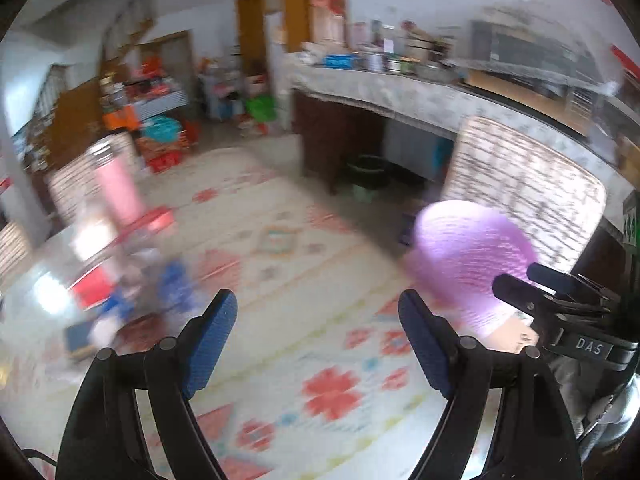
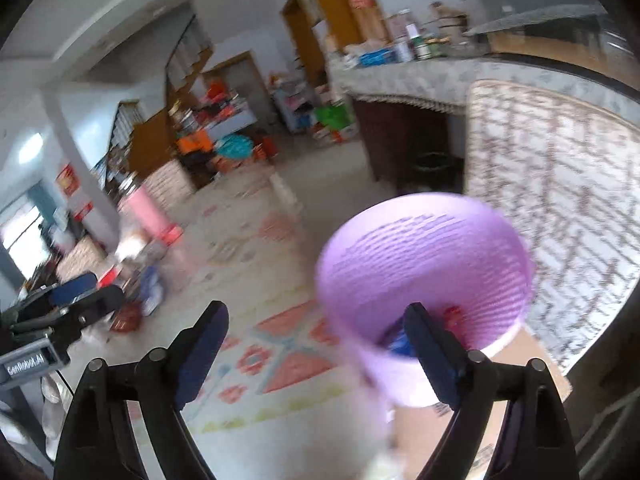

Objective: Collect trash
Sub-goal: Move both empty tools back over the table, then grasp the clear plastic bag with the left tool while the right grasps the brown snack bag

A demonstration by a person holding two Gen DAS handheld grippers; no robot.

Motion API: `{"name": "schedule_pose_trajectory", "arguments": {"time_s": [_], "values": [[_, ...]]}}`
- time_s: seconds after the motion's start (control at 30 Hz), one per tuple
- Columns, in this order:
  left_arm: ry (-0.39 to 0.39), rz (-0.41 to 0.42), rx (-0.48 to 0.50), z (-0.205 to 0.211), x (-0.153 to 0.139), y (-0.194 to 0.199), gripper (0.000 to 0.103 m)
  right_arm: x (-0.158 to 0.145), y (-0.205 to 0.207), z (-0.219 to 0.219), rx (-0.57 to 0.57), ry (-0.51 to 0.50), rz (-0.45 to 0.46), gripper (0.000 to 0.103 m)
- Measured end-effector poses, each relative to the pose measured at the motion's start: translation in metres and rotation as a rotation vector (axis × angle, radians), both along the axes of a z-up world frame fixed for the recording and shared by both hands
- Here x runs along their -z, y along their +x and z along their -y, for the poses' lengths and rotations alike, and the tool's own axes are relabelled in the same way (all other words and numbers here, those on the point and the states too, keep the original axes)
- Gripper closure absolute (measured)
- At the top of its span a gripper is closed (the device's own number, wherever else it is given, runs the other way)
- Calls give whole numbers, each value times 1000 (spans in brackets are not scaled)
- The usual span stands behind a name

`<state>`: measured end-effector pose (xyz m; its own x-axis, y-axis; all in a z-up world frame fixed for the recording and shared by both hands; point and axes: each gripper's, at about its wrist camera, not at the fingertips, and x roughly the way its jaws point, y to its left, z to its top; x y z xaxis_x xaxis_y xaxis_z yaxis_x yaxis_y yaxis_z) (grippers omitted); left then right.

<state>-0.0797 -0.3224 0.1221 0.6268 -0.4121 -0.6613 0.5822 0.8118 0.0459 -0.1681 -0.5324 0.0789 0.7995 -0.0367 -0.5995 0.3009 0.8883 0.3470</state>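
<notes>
A lilac slatted basket (image 2: 424,264) stands on the floor at the right, with red (image 2: 452,316) and blue (image 2: 396,342) scraps in its bottom. My right gripper (image 2: 316,326) is open and empty; its right finger overlaps the basket's near rim. In the left wrist view the basket (image 1: 472,256) lies to the right of my left gripper (image 1: 318,312), which is open with only rug between its blue pads. Blurred blue and red wrappers (image 1: 172,280) lie on a glossy tabletop (image 1: 48,264) to the left. The right gripper (image 1: 518,278) shows in front of the basket.
A floral rug (image 1: 320,240) covers the floor. A chair with a patterned back (image 1: 520,184) stands behind the basket, and a cloth-covered counter (image 1: 380,88) has a dark bin (image 1: 366,168) under it. A pink bottle (image 1: 118,192) stands on the table. Cardboard (image 2: 520,352) lies by the basket.
</notes>
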Motion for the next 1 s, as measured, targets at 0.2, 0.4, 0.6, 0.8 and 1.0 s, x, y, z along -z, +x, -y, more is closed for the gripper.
{"name": "schedule_pose_trajectory", "arguments": {"time_s": [0.2,0.4,0.6,0.8,1.0], "values": [[42,-39,-169,-105,17,22,21,12,29,-63,-126,35,-26,11],[65,-33,-391,-211,31,59,21,22,55,-125,-216,7,-25,11],[-83,-112,-532,-287,54,106,21,45,79,-164,-276,7,-79,11],[-98,-198,-483,-285,80,149,19,53,86,-179,-293,-10,-109,11],[-116,-257,-474,-277,93,154,22,51,93,-187,-304,-31,-142,11]]}}
